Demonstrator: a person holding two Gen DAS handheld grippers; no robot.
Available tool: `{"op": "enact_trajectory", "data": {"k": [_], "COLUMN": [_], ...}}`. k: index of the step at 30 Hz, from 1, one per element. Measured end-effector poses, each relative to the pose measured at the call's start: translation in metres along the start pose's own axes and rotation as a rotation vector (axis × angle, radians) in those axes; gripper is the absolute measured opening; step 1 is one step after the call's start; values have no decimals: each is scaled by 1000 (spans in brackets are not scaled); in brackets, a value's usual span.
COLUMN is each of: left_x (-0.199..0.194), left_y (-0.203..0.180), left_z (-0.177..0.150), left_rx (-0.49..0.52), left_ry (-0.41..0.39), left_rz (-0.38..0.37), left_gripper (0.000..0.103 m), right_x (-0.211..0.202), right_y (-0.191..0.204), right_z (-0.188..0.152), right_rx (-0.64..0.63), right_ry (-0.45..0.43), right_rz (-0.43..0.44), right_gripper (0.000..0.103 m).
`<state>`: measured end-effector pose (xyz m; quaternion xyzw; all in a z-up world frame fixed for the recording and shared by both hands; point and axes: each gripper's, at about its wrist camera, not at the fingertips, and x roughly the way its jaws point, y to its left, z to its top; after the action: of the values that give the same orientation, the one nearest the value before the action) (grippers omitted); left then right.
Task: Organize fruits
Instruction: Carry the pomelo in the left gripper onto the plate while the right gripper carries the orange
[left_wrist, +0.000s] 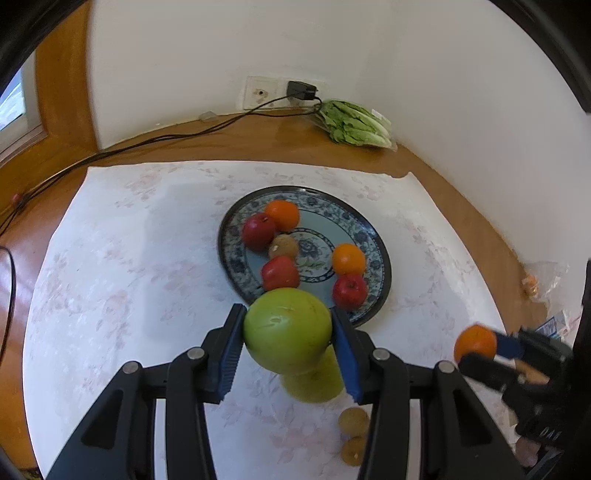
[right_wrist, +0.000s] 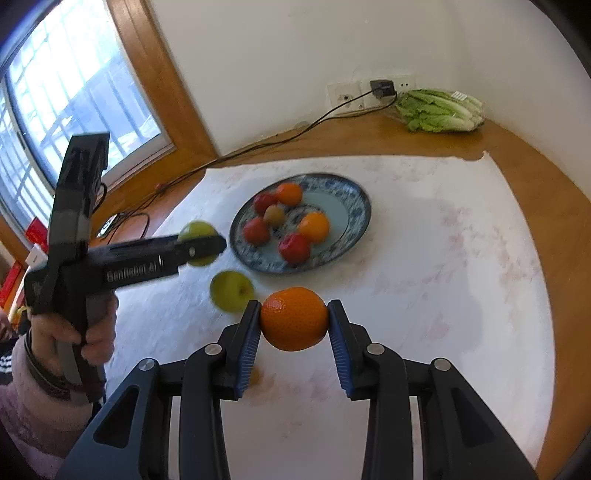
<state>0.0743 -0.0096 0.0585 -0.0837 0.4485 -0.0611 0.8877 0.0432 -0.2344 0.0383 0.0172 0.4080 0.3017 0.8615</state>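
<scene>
My left gripper is shut on a green apple, held above the white cloth just short of the blue patterned plate. On that plate lie three red apples, two oranges and a brown kiwi. My right gripper is shut on an orange, raised over the cloth in front of the plate. A second green apple rests on the cloth near the plate's front edge. In the right wrist view the left gripper comes in from the left with its apple.
Two brown kiwis lie on the cloth below my left gripper. Bagged lettuce sits in the back corner by a wall socket with a charger and cable. A window is at the left. A person's hand and pink sleeve hold the left gripper.
</scene>
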Motion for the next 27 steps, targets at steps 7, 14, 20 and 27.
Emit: {"op": "enact_trajectory", "data": {"k": [7, 14, 20, 27], "left_x": [25, 42, 52, 60], "left_y": [-11, -10, -8, -1], "left_z": [7, 11, 14, 19], "left_rx": [42, 62, 72, 50], "left_ry": [38, 46, 41, 40], "left_rz": [2, -3, 2, -7], "left_gripper": [48, 48, 48, 48], "right_x": [21, 51, 70, 84], "right_y": [-11, -18, -20, -21], "right_z": [27, 37, 40, 44], "right_rx": [1, 14, 12, 12], "right_ry": [8, 16, 27, 20], "right_rz": [-20, -28, -39, -48], "right_gripper": [37, 37, 37, 37]}}
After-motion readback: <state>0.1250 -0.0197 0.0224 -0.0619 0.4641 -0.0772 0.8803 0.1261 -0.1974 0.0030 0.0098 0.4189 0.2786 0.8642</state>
